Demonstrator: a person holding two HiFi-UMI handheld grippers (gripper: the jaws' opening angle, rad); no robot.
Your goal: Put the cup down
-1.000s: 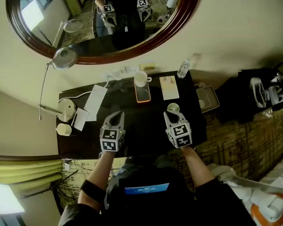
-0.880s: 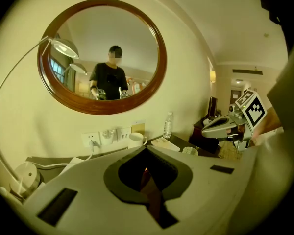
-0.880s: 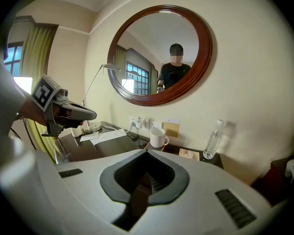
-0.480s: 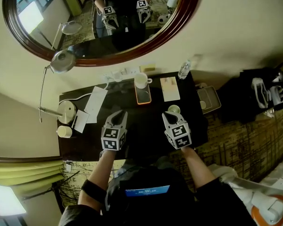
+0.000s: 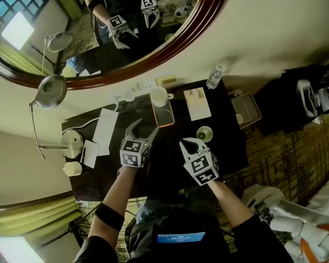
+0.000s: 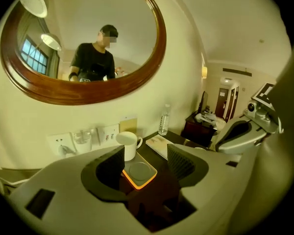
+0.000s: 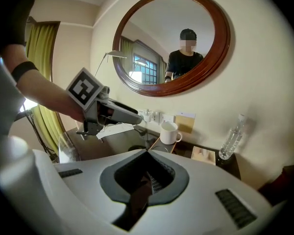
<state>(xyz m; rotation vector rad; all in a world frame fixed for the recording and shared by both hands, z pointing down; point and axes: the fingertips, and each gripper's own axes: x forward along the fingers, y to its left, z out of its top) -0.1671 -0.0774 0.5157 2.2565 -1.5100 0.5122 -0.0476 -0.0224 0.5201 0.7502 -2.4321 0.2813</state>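
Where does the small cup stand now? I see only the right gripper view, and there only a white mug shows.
Observer: In the head view the small cup stands upright on the dark table, close beside the right claw.
Operator: And the other claw, is it open?
Observer: Yes. In the left gripper view the left claw has just been opening; its jaws stand apart, with nothing between them.
Operator: What lies before the white mug?
Observer: A round disc, on the same orange-rimmed tray.
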